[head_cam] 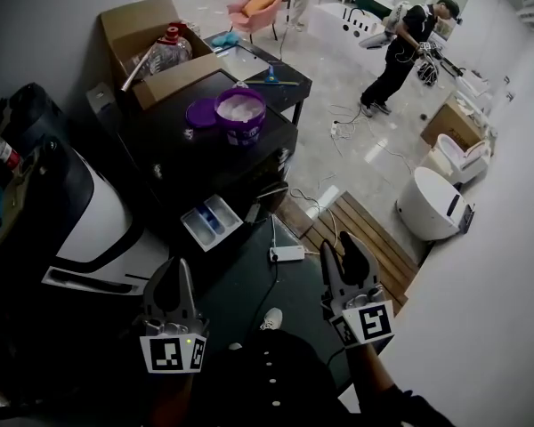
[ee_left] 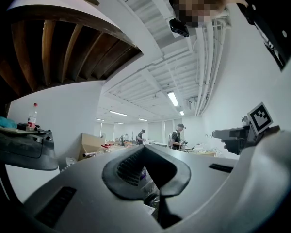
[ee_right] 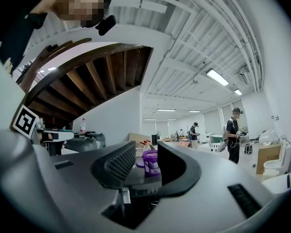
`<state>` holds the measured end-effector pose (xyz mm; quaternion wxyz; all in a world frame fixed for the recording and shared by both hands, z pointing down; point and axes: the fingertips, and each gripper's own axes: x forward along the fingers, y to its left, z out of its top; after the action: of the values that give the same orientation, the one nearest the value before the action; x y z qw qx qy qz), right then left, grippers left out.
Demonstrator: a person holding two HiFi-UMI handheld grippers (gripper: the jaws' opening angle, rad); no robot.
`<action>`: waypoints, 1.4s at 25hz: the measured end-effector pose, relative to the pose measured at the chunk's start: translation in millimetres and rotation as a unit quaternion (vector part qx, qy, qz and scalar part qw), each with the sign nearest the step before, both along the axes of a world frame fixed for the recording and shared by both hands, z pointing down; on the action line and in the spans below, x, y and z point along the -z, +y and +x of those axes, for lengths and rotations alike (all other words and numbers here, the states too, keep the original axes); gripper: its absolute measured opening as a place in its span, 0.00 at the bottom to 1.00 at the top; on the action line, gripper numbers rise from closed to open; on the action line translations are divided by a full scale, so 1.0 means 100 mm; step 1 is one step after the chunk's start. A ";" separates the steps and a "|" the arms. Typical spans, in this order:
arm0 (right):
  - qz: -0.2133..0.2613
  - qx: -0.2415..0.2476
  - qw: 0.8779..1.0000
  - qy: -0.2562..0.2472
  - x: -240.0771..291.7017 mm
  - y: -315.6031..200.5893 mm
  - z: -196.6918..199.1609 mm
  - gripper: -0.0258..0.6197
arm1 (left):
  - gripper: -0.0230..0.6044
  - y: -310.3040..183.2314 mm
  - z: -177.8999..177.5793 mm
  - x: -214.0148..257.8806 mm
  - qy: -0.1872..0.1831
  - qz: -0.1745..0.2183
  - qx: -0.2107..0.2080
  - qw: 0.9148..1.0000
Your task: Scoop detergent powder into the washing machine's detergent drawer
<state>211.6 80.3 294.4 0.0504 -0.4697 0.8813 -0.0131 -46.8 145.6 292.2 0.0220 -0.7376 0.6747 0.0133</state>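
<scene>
The left gripper [head_cam: 179, 265] has its fingers closed on nothing, and the right gripper [head_cam: 340, 245] has its fingers apart and empty. The purple detergent tub [head_cam: 240, 114] sits open on the dark tabletop [head_cam: 160, 145], with the detergent drawer [head_cam: 211, 221] pulled out below it.

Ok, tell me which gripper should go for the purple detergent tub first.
Right, most likely. The right gripper has open jaws framing the purple tub straight ahead, while the left gripper looks shut at its tips.

Dark countertop [head_cam: 173, 154] with an open purple tub [head_cam: 240, 118] beside its purple lid [head_cam: 200, 112]
</scene>
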 end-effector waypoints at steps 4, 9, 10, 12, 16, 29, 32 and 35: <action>-0.003 0.010 1.000 0.003 -0.03 -0.25 0.04 0.26 | 0.06 -0.19 0.05 0.00 -0.001 -0.002 0.014 1.000; -0.026 0.011 1.000 0.008 -0.10 -0.49 0.08 0.26 | 0.06 -0.32 0.08 -0.04 -0.002 -0.005 0.031 0.999; -0.041 0.006 0.999 0.015 -0.17 -0.53 0.10 0.26 | 0.06 -0.35 0.07 -0.06 -0.002 -0.009 0.033 0.999; -0.048 0.010 0.999 0.019 -0.26 -0.60 0.09 0.26 | 0.06 -0.41 0.03 -0.11 -0.003 -0.018 0.036 0.999; -0.039 0.025 0.999 0.015 -0.28 -0.79 -0.08 0.26 | 0.06 -0.57 -0.12 -0.18 -0.001 -0.030 0.044 0.999; -0.022 0.031 0.999 0.023 -0.06 -1.54 -0.87 0.26 | 0.06 -1.41 -0.84 -0.06 0.006 -0.006 0.037 0.999; -0.020 0.030 0.999 0.024 -0.04 -1.72 -1.05 0.26 | 0.06 -1.57 -1.02 -0.07 0.010 -0.006 0.037 0.999; -0.017 0.026 0.999 0.025 -0.02 -1.89 -1.23 0.26 | 0.06 -1.72 -1.18 -0.06 0.011 0.002 0.030 0.999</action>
<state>88.3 -109.0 296.1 0.0204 -0.4475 0.8939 -0.0177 -164.6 -26.0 298.1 0.0161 -0.7168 0.6968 0.0219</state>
